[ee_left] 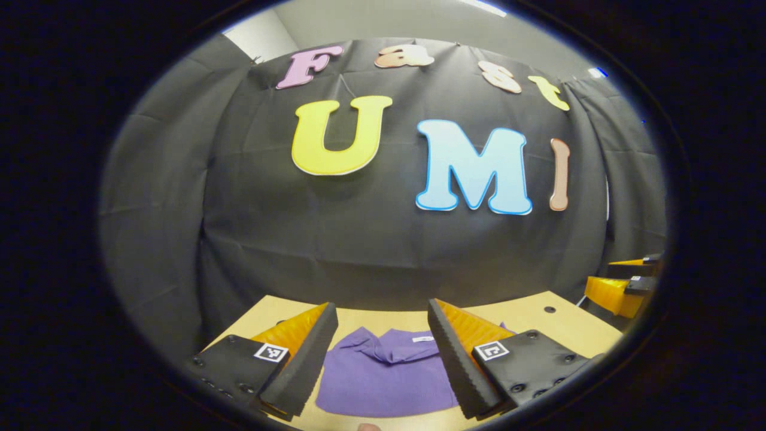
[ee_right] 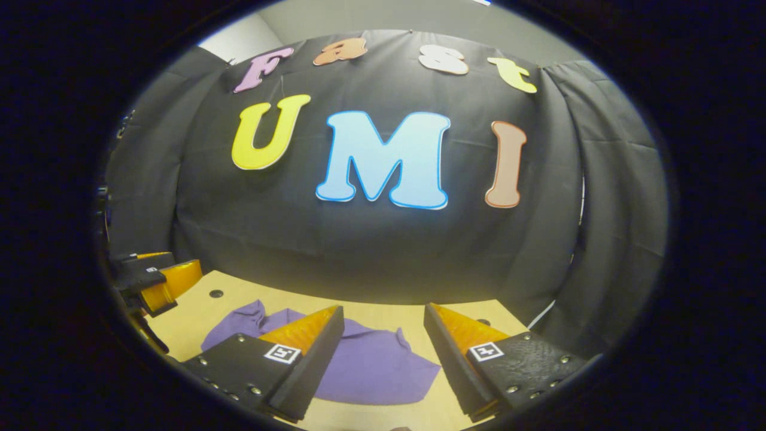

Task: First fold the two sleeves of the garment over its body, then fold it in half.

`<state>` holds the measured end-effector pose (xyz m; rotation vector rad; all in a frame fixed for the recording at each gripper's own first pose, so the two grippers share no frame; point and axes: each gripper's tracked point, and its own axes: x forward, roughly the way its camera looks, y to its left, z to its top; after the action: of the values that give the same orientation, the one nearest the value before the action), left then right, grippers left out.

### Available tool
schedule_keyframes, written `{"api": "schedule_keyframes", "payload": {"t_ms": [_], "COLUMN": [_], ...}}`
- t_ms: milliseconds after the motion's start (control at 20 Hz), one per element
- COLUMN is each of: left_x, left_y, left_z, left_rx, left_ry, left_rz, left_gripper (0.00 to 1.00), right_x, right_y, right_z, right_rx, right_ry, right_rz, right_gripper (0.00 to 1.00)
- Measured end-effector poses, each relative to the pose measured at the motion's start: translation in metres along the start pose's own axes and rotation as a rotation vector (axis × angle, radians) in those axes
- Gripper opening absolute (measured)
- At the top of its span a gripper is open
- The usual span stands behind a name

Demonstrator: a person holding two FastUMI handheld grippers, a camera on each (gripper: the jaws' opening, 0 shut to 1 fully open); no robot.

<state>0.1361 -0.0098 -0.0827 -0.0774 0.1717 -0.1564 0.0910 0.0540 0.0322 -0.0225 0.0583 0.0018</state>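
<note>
Purple garment flat on bench, sleeves unfolded. Left tool, right tool: fingers apart, holding nothing. Advice: pinch sleeve at cuff, lift low, lay across body.

Dim booth, soft overhead light, sharp centre, strong fisheye bending at edges, faint shadows.

I work in a recording booth, not in a home. A black wrinkled cloth wall hangs all around me like a curtain (plain grey room walls show above it). Before me stands a bare light wooden table with small round holes, and each of my fingers carries a square printed marker.
</note>
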Motion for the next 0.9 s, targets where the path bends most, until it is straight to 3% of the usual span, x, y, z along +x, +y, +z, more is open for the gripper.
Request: {"api": "schedule_keyframes", "payload": {"t_ms": [200,500,900], "left_x": [-0.033,-0.071,-0.097], "left_y": [-0.010,-0.024,-0.050], "left_z": [0.012,0.016,0.037], "left_rx": [0.025,0.044,0.069], "left_ry": [-0.039,-0.057,-0.109], "left_rz": [-0.039,-0.071,-0.058], "left_gripper": [0.95,0.95,0.94], "right_x": [-0.033,-0.061,-0.084], "right_y": [0.000,0.015,-0.008], "right_z": [0.004,0.009,0.017], "right_rx": [-0.042,0.022,-0.013], "right_ry": [-0.019,-0.032,-0.064], "right_rz": [-0.036,0.015,0.030], "right_gripper": [0.87,0.87,0.87]}}
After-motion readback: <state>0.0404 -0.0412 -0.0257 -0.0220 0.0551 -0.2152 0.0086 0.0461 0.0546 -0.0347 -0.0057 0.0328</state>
